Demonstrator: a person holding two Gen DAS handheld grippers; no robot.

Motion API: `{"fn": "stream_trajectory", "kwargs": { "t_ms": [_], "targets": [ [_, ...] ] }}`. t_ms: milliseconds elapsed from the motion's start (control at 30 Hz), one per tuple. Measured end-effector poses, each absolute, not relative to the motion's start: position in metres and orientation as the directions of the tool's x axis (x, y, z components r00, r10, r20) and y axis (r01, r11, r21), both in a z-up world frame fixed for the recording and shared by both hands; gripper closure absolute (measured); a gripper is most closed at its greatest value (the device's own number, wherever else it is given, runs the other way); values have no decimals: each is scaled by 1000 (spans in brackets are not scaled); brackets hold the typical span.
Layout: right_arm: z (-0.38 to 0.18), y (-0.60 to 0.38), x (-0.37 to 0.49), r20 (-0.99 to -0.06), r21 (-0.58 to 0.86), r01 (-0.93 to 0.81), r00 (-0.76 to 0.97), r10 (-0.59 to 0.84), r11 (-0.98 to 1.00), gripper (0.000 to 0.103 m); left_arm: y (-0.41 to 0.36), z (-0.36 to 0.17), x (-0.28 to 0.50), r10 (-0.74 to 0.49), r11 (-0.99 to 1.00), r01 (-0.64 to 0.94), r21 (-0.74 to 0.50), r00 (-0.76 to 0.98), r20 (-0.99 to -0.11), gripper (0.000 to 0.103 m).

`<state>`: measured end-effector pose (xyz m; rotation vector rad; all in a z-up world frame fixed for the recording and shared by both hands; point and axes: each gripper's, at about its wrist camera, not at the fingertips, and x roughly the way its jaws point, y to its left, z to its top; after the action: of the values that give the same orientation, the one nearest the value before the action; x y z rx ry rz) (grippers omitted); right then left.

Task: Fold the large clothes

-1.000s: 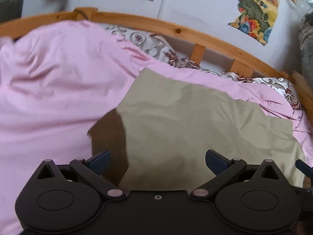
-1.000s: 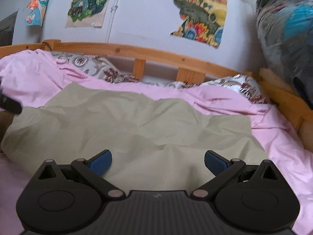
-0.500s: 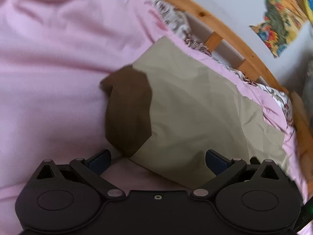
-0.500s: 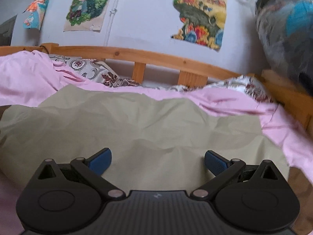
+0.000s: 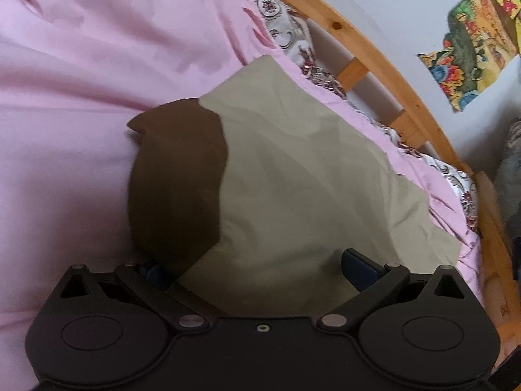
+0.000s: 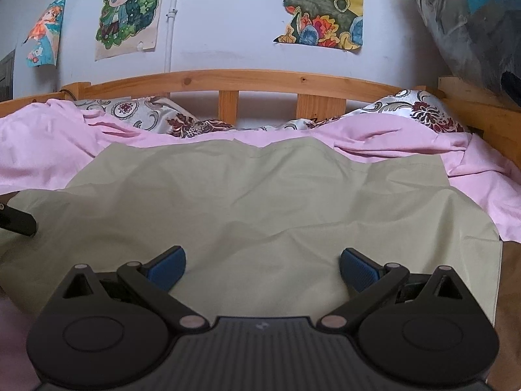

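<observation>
A large olive cloth (image 6: 247,202) lies spread on a pink sheet (image 5: 71,104) over a bed with a wooden rail (image 6: 247,79) along its far side. In the right wrist view the cloth fills the middle of the frame, creased and mostly flat, its far edge short of the patterned pillows (image 6: 149,114) that lean by the rail. The right gripper (image 6: 262,268) hovers over the near part of the cloth with its jaws set wide apart and nothing between the blue pads (image 6: 167,267) — the fabric shows plainly in the gap. At the left edge of that view a dark bar (image 6: 18,221) lies on the cloth; what it belongs to cannot be told. In the left wrist view the scene is tilted: the cloth runs from the lower middle up towards the rail, and a dark brown part (image 5: 177,182) shows at its left side, whether a turned-back underside or another layer cannot be told. The left gripper (image 5: 257,265) is low at the cloth's near edge with its jaws spread; the brown fabric covers most of the left pad (image 5: 153,272), while the right pad (image 5: 358,265) stands clear above the olive surface — nothing is pinched. Colourful posters (image 6: 130,9) hang on the white wall behind the bed, and a bulky plastic-wrapped bundle (image 6: 472,16) sits at the far right.
</observation>
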<state>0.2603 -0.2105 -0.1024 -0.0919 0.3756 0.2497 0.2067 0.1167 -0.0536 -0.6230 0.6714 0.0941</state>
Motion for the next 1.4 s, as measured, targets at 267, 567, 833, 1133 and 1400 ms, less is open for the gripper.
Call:
{"fn": "stream_trajectory", "kwargs": {
  "t_ms": [267,567,833,1133,1400],
  "targets": [
    [-103,-211,261,-375,-43,-259,900,225,965,0,122,-64,220,-118,782,-283,-556,807,-578,1],
    [-102,-212,260,-370,-41,-254,902,222,966,0,103,-41,208,0,839,-300,-454,835,-551,31],
    [-102,-213,258,-361,-43,-232,911,202,972,0,99,-47,216,-38,869,-236,-435,846,-533,16],
    [-99,-211,257,-363,-65,-214,915,177,975,0,101,-44,220,-20,842,-279,-462,839,-543,50],
    [-97,-206,260,-401,-148,-211,906,136,966,0,67,-4,213,-91,922,-82,-379,904,-417,77]
  ]
}}
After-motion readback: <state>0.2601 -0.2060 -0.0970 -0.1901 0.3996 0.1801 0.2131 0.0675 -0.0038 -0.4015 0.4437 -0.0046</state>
